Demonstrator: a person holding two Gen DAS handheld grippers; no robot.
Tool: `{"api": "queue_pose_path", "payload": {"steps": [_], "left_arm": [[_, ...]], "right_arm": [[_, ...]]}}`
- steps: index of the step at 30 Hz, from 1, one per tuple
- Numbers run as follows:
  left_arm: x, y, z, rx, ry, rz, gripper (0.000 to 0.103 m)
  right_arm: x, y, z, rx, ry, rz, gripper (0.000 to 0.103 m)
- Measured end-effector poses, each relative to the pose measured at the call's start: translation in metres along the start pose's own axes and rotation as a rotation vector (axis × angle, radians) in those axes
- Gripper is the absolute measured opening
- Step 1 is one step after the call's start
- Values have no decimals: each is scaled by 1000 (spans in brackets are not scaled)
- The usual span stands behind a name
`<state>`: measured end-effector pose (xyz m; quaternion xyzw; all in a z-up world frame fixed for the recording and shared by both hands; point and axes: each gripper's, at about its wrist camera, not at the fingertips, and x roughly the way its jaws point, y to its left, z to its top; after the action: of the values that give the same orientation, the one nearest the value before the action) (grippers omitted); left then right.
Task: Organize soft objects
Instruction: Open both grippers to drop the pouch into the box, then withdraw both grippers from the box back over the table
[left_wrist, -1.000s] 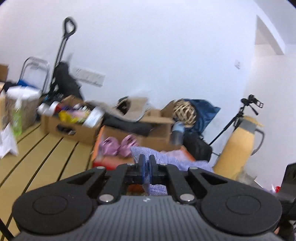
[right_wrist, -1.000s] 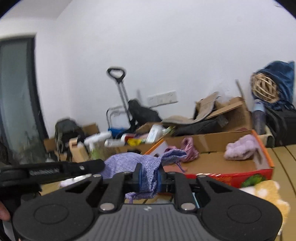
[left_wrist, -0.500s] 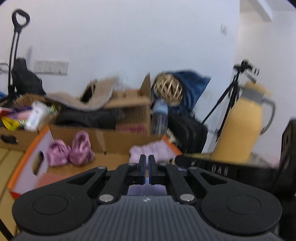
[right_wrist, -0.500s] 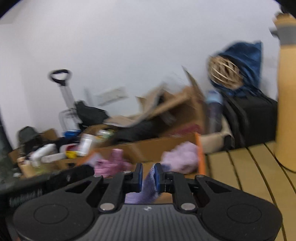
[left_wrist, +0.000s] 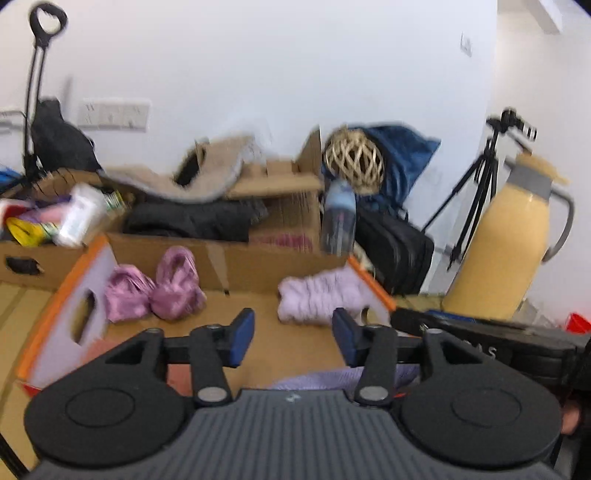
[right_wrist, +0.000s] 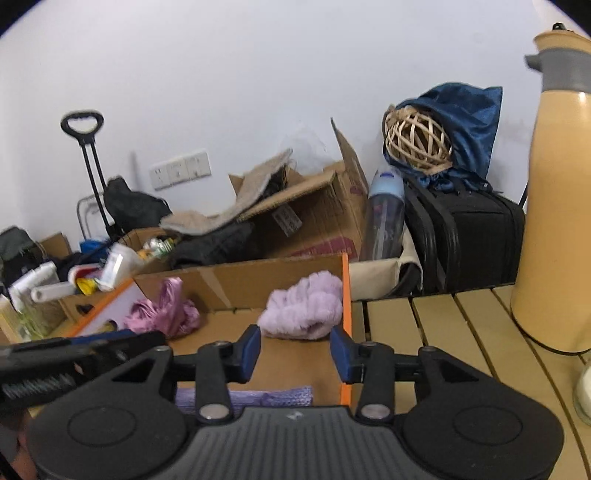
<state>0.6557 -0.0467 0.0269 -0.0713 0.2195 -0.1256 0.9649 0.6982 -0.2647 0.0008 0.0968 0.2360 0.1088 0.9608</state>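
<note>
Since the earlier frames we had released the lilac knit cloth (right_wrist: 258, 397) into the cardboard box (right_wrist: 345, 295), leaving the left gripper (left_wrist: 293, 338) and right gripper (right_wrist: 294, 352) wide apart and empty, and we judged that withdrawing low could snag it.

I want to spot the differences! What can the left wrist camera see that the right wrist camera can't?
Only the left wrist view shows the black tripod. Only the right wrist view shows the slatted tabletop beside the box. Both show the cardboard box, the shiny pink bundles, the fluffy lilac cloth, the purple knit cloth below the open grippers, and the yellow jug.
</note>
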Motion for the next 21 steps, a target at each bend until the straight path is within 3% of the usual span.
{"api": "queue_pose_path", "payload": {"steps": [4, 9, 14, 21], "left_arm": [[-55, -3, 7, 47, -87, 18, 73], [-124, -5, -14, 115, -151, 54, 84], [-179, 4, -67, 148, -166, 115, 93], [-217, 21, -137, 123, -113, 182, 94]], "right_arm": [[-44, 3, 3, -10, -47, -2, 48], [-108, 10, -22, -55, -118, -3, 52], [-153, 23, -62, -110, -176, 52, 57], [-182, 33, -127, -115, -122, 76, 62]]}}
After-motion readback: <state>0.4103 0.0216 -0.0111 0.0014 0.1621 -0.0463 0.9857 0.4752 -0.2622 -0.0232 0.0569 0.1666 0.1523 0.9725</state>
